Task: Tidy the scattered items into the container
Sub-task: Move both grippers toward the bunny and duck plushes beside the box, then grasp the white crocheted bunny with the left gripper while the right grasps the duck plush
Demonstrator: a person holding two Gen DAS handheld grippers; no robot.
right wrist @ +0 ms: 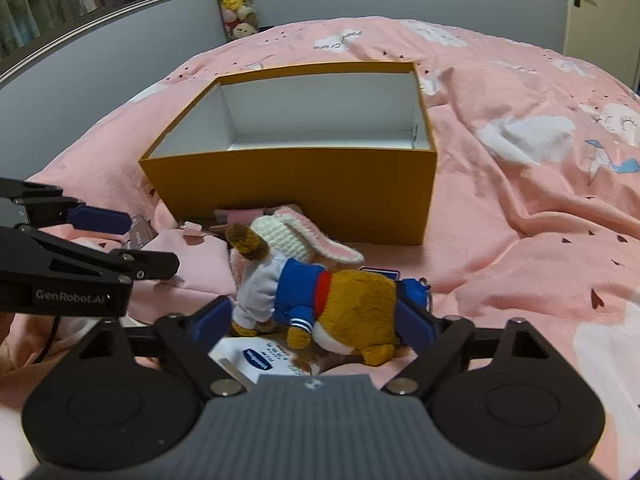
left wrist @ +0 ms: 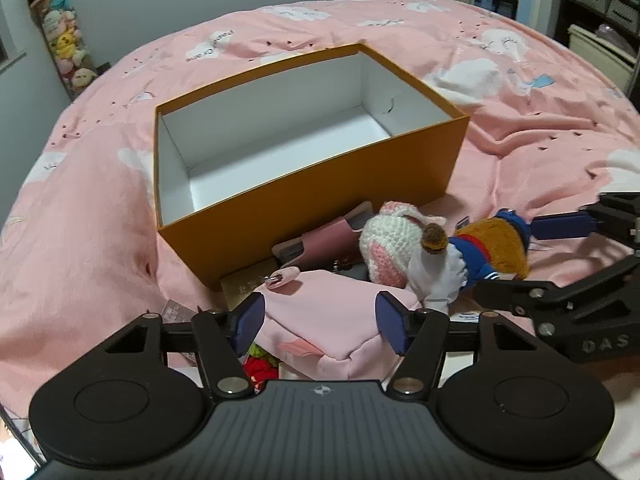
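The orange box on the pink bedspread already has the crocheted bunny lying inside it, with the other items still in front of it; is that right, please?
Not quite: the orange box is empty, as the left wrist view shows. The crocheted bunny lies on the pink bedspread in front of it, among the other items.

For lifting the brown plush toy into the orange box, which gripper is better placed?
Right. The right gripper already straddles the brown plush toy; the left gripper straddles the pink pouch instead.

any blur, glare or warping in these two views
Left wrist: fisheye bends the bed into a dome, dim even light, no glare, box sharp. Right wrist: same warping, plush up close slightly soft, black corners.
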